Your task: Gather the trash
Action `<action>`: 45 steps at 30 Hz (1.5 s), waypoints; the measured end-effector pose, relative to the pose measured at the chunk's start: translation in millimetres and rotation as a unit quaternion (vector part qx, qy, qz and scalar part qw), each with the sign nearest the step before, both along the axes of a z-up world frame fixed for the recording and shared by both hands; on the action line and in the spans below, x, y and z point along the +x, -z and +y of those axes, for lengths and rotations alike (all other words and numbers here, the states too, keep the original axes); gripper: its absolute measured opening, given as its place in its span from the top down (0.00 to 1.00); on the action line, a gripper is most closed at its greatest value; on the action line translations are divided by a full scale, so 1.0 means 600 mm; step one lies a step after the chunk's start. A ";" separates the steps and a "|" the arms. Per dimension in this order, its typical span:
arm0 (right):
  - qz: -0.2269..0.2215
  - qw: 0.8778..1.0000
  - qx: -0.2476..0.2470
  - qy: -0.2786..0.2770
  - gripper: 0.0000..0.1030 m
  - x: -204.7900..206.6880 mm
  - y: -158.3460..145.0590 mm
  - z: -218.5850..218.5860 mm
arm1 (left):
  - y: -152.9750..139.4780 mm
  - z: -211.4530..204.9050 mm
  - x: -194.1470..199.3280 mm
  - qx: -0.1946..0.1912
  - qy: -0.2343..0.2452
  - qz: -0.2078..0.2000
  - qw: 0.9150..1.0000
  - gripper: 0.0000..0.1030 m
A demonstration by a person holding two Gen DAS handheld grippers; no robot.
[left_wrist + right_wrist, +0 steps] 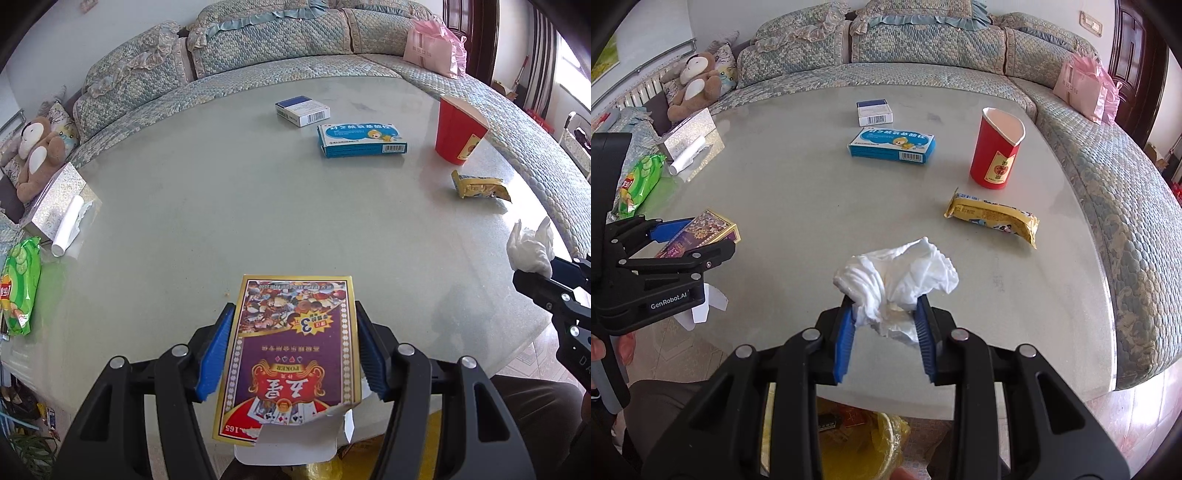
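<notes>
My left gripper (293, 314) is shut on a purple poker card box (291, 354) with a torn flap, held above the near table edge; it also shows in the right wrist view (698, 232). My right gripper (886, 306) is shut on a crumpled white tissue (897, 277), seen at the right edge of the left wrist view (532, 247). A bin with a yellow bag (864, 439) sits below the table edge. On the table lie a yellow snack wrapper (993, 218), a red paper cup (997, 151), a blue medicine box (892, 146) and a small blue-white box (874, 112).
A green snack bag (639, 184) and a silver tissue box (689, 134) with a white roll (687, 158) sit at the table's left. A curved sofa (923, 44) wraps around the table (798, 206), with a plush monkey (694, 81) and a pink bag (1082, 88).
</notes>
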State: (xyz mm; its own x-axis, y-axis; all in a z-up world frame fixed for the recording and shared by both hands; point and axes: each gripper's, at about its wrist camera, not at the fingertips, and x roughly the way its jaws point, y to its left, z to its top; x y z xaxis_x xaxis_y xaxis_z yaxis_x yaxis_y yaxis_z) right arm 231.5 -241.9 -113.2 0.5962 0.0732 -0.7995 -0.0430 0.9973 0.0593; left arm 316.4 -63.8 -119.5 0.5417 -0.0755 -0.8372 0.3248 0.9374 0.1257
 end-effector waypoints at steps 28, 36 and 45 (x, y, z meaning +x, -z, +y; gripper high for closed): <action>-0.008 1.000 -0.008 -0.008 0.71 -0.167 -0.038 0.105 | -0.043 0.100 -0.226 -0.034 -0.081 -0.034 0.996 0.42; -0.007 1.000 -0.004 -0.015 0.71 -0.194 -0.037 0.117 | -0.047 0.103 -0.251 -0.034 -0.080 -0.036 0.996 0.42; 0.002 1.000 -0.011 -0.016 0.71 -0.240 -0.022 0.131 | -0.043 0.108 -0.295 -0.031 -0.081 -0.035 0.996 0.42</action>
State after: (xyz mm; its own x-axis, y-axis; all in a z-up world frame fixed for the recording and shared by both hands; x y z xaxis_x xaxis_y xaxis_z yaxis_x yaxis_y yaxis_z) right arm 87.5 -163.4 -100.1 0.5909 0.0743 -0.8034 -0.0740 0.9965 0.0377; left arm 139.2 0.8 -93.6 0.6079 -0.0332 -0.7933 0.1610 0.9835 0.0822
